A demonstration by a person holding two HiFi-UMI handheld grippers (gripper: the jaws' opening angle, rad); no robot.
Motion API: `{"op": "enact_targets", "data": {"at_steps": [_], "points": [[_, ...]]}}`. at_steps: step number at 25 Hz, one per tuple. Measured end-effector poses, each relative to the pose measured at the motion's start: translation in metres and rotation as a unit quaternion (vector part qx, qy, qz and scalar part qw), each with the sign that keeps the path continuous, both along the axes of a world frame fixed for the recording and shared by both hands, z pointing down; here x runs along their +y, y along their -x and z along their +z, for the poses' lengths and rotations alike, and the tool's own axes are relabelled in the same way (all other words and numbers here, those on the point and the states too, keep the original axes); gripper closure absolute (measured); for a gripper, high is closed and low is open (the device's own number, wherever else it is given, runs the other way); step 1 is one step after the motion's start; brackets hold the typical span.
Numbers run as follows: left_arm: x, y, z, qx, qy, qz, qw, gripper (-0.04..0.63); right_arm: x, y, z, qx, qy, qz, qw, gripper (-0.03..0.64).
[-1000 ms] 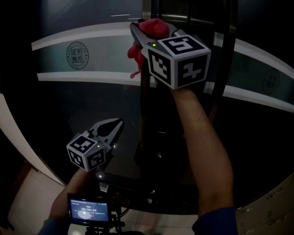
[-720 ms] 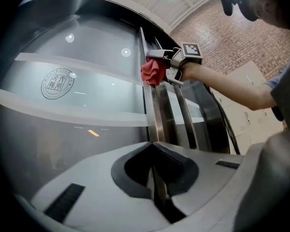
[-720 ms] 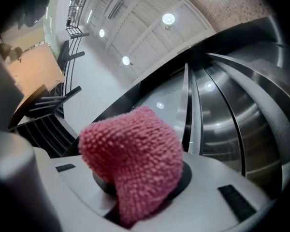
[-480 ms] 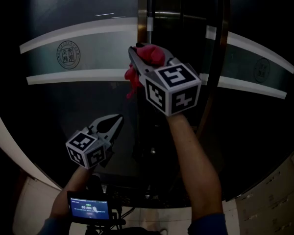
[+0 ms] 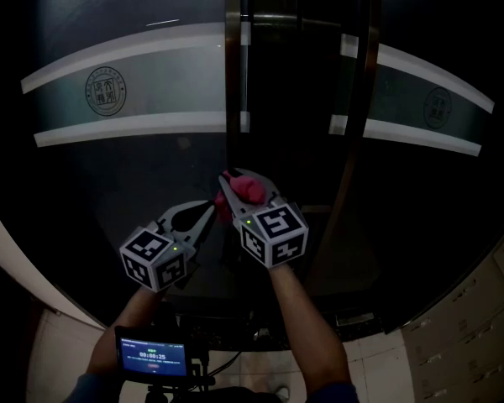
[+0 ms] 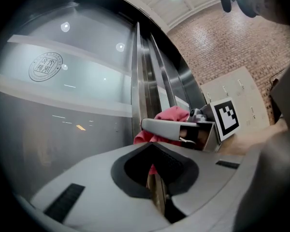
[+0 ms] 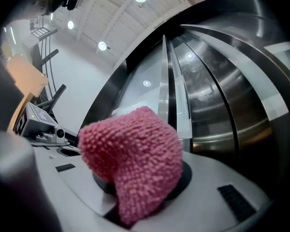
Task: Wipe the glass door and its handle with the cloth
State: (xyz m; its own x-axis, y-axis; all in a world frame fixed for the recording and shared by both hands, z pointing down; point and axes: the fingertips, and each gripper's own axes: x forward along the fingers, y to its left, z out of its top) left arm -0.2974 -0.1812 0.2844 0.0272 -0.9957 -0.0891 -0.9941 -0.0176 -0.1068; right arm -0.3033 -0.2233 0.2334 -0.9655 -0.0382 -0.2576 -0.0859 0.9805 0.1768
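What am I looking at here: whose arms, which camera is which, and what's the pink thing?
No robot: a person holds a two-jaw gripper in each hand; the marker cubes belong to them. The head view comes from a camera on the person's head, looking down at a dark glass door with white bands. The other two come from cameras riding on each gripper, looking along its jaws. The right gripper is shut on a pink cloth, low beside the door's steel upright, probably the handle. The left gripper is shut with nothing in it, close beside the right one. A small lit screen shows below the arms.
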Motion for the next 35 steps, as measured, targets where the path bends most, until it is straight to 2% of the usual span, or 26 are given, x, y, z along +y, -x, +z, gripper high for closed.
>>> {"op": "enact_targets", "data": {"at_steps": [5,12,17,20,24,28,31,35], "points": [[0.001,0.000,0.005,0.008,0.004,0.008,0.9999,0.586,0.001,-0.001,-0.001,0.004,-0.010,0.004,1.000,0.538],[0.011,-0.014,0.030,0.008,0.004,0.033,0.9994,0.586,0.031,-0.033,0.019,-0.020,-0.018,0.019,0.999,0.538],[0.021,-0.037,0.062,0.003,0.026,0.041,0.9988,0.586,0.043,-0.065,0.063,-0.008,0.009,0.036,0.999,0.538],[0.032,-0.055,0.069,0.002,0.022,0.032,0.9992,0.586,0.049,-0.096,0.089,-0.009,0.025,0.046,0.999,0.538],[0.044,-0.097,0.080,-0.008,0.015,0.016,0.9997,0.586,0.055,-0.150,0.115,-0.011,0.048,0.049,0.998,0.538],[0.050,-0.149,0.116,0.030,0.032,0.000,0.9990,0.586,0.061,-0.212,0.135,0.002,0.051,0.046,0.998,0.538],[0.053,-0.188,0.134,0.045,0.044,-0.013,0.9979,0.586,0.067,-0.248,0.140,0.010,0.045,0.032,0.998,0.538],[0.059,-0.233,0.135,0.032,0.049,-0.013,0.9982,0.586,0.075,-0.274,0.144,0.008,0.044,0.018,0.999,0.538]]}}
